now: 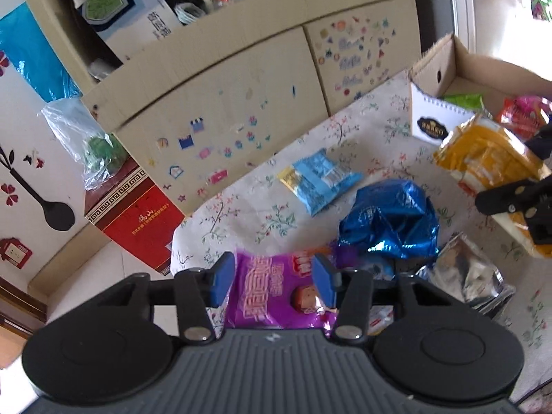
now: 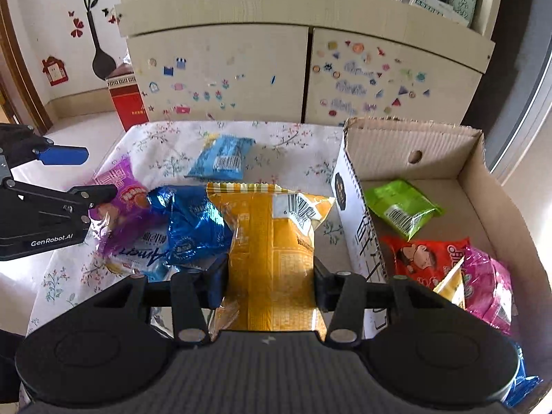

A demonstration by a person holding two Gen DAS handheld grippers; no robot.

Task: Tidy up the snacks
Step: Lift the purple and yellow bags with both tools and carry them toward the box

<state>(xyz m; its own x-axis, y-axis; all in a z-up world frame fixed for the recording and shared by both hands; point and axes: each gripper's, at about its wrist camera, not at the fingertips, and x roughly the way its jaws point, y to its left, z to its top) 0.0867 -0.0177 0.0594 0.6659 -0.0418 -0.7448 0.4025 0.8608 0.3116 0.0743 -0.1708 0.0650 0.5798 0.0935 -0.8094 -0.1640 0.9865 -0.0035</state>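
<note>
My right gripper (image 2: 270, 276) is shut on a yellow snack bag (image 2: 272, 241) and holds it above the table, left of the cardboard box (image 2: 414, 138); the bag also shows in the left wrist view (image 1: 490, 158). My left gripper (image 1: 272, 279) is open, its blue pads either side of a purple snack bag (image 1: 269, 296) lying on the floral tablecloth (image 1: 241, 207). A dark blue foil bag (image 1: 390, 220) and a light blue packet (image 1: 321, 179) lie beyond it. The box holds green (image 2: 400, 207), red (image 2: 424, 258) and pink (image 2: 490, 283) packets.
A silver foil bag (image 1: 465, 276) lies at the right of the cloth. A beige cabinet with stickers (image 2: 310, 79) stands behind the table. A red carton (image 1: 138, 220) sits on the floor at the left. The table's left edge drops to the floor.
</note>
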